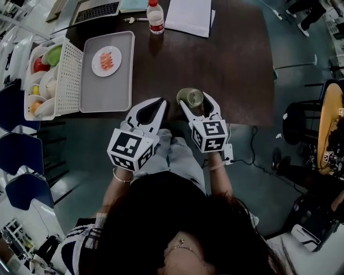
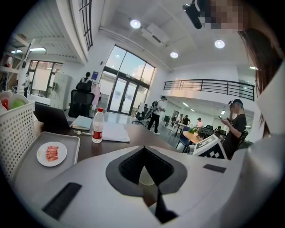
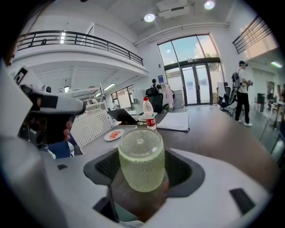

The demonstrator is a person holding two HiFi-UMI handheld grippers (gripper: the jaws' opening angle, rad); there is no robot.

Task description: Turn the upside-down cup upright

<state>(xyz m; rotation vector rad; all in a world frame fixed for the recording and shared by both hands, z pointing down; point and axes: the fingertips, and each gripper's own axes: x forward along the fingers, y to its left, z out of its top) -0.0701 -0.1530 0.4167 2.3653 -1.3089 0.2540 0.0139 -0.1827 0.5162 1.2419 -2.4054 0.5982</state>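
The right hand-held gripper [image 1: 194,103] was closed on the cup [image 3: 140,159], a pale green, dimpled, translucent glass that was clamped by its sides between the two jaws. In the right gripper view the cup's closed base was seen on top, leaning a little back toward the camera, so the cup was still upside down, and its mouth was hidden below between the jaws. Whether the rim touched the dark bench [image 1: 236,70] beneath it could not be told. The left hand-held gripper [image 1: 160,105] was held just beside the right one, on its left, with its jaws fully together and nothing gripped between them; both were pointed forward and slightly downward near the bench edge closest to the person. Ahead of the left hand-held gripper and off to its left, a grey tray [image 1: 105,91] was laid on the bench, and a small white plate [image 1: 106,60] with pink slices of food was set in its far part. Further left of the tray, a white perforated basket [image 1: 69,80] with bowls and coloured fruit was seen. Far ahead of both hand-held grippers, a plastic bottle [image 1: 155,17] with a red label was stood upright, with white papers [image 1: 188,16] to its right and a laptop [image 1: 97,12] to its left.
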